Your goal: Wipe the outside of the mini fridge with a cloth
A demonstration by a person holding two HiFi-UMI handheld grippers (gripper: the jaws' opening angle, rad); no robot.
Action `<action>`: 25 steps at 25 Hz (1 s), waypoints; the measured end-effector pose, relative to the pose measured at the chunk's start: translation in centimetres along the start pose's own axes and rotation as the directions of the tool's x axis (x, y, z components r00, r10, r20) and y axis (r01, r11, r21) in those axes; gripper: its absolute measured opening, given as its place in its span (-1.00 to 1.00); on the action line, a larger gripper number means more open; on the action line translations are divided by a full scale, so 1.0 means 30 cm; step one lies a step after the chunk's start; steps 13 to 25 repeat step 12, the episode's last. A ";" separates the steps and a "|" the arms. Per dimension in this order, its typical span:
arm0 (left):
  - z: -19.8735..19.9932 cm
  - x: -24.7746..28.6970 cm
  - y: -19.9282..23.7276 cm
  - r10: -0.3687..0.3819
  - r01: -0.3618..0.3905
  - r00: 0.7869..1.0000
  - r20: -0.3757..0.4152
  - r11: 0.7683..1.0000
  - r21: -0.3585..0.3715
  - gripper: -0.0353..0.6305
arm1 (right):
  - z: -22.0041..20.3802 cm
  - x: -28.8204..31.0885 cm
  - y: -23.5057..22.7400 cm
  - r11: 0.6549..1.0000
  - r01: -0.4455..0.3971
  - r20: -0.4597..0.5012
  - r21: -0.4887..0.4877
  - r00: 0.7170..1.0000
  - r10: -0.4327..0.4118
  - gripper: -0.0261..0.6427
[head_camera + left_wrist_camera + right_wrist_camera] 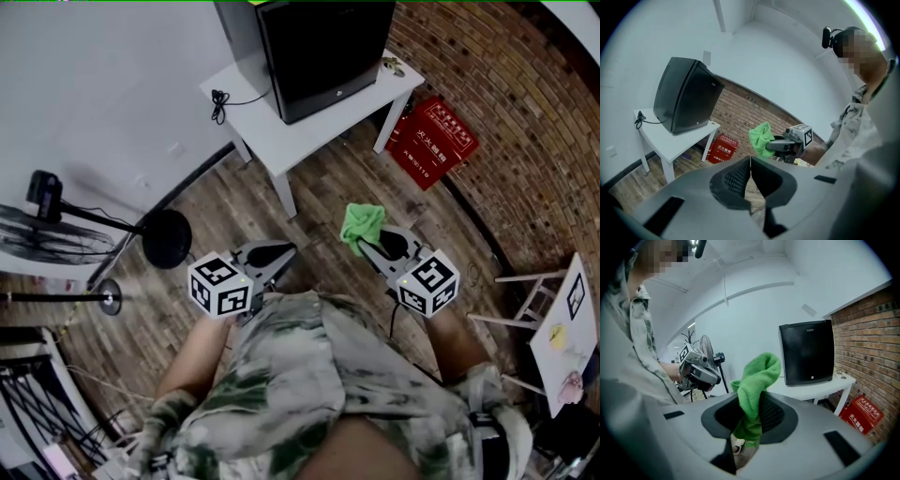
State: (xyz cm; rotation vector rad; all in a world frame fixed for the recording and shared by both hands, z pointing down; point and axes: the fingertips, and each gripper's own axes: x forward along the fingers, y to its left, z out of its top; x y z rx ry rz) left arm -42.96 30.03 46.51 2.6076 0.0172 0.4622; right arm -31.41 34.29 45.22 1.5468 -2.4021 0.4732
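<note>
- Gripping the green cloth [757, 380], the right gripper [749, 416] has its fingers clamped on the lower folds, and the rest flops up over the tips.
- The left gripper [750, 176] is pinched fully together, pad against pad, with nothing between. It's the spare hand for now.
- The mini fridge [323, 52] stands upright on the white table [309, 131], dark door facing the person, well apart from both sets of fingers.
- From the right fingers it lies ahead and a touch to the right. From the left fingers it lies ahead and off to the left, so it sits roughly between the two lines of aim.
- Neither hand looks clearly nearer, but the cloth rides on the right. My call is that the right one has to travel forward to meet the door.
- The cloth is not touching the fridge, so I judge the wiping hasn't begun.
- On writing, the fridge has a small pale logo along its top edge and a tiny badge low on the door, both too small to read.
- The red box [431, 141] sits ahead and right of the right fingers, by the brick wall [506, 112]. It carries white Chinese characters that I cannot make out for sure.
</note>
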 end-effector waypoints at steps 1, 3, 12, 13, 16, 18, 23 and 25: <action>-0.001 0.003 -0.002 -0.001 0.001 1.000 -0.003 1.000 0.001 -0.81 | 0.000 -0.003 0.000 1.000 0.001 0.002 0.001 1.000 -0.001 -0.61; -0.002 0.010 -0.006 -0.005 0.005 1.000 -0.010 1.000 0.003 -0.80 | -0.001 -0.007 0.000 1.000 0.003 0.006 0.005 1.000 -0.003 -0.61; 0.014 0.076 -0.005 -0.026 0.026 0.999 -0.039 1.000 0.008 -0.80 | -0.014 -0.023 -0.031 1.000 0.008 0.003 0.019 1.000 -0.009 -0.61; 0.014 0.076 -0.005 -0.026 0.026 0.999 -0.039 1.000 0.008 -0.80 | -0.014 -0.023 -0.031 1.000 0.008 0.003 0.019 1.000 -0.009 -0.61; 0.014 0.076 -0.005 -0.026 0.026 0.999 -0.039 1.000 0.008 -0.80 | -0.014 -0.023 -0.031 1.000 0.008 0.003 0.019 1.000 -0.009 -0.61; 0.014 0.076 -0.005 -0.026 0.026 0.999 -0.039 1.000 0.008 -0.80 | -0.014 -0.023 -0.031 1.000 0.008 0.003 0.019 1.000 -0.009 -0.61; 0.014 0.076 -0.005 -0.026 0.026 0.999 -0.039 1.000 0.008 -0.80 | -0.014 -0.023 -0.031 1.000 0.008 0.003 0.019 1.000 -0.009 -0.61; 0.014 0.076 -0.005 -0.026 0.026 0.999 -0.039 1.000 0.008 -0.80 | -0.014 -0.023 -0.031 1.000 0.008 0.003 0.019 1.000 -0.009 -0.61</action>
